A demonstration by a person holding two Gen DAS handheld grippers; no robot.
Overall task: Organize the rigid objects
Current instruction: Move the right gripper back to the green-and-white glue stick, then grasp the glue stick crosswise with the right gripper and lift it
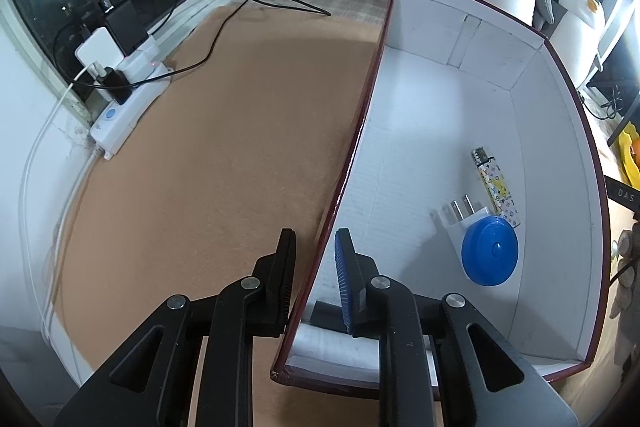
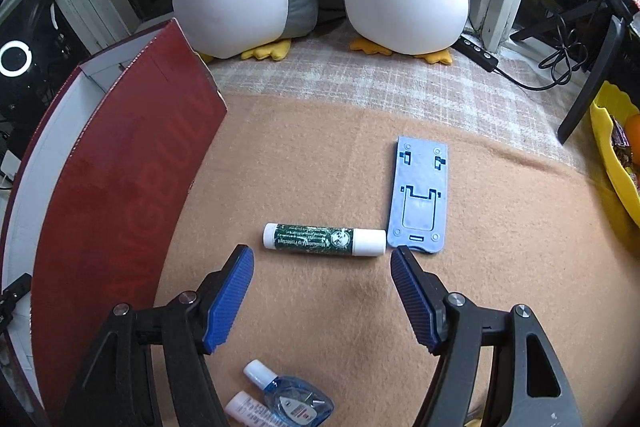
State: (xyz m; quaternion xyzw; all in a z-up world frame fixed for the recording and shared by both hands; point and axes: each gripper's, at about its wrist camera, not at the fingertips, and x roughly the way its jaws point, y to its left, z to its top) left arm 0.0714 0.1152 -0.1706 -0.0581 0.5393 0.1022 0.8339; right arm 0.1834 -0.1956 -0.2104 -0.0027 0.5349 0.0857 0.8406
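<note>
Balm tube (image 2: 324,239) crosswise, cap right; right tool (image 2: 322,259) wide, empty, just above.

A tan blanket (image 2: 500,307) bears a red box (image 2: 132,211), lip balm (image 2: 324,239), and blue stand (image 2: 420,195).

Lettering we can read, and what stays unreadable

On the outer side of the dark red cardboard box with white inside (image 2: 120,187) we read large faint letters, "NGBUL", the word running on past both ends where we cannot follow it; on the black strap-like object at the right edge of the left wrist view (image 1: 624,193) we read "DAS", cut off by the picture's rim; on the green-labelled white lip balm tube (image 2: 324,239) lying on the tan felt cloth we make out "Lip Protectant" in pale print, the rest of that label being too small for us to read.
</note>
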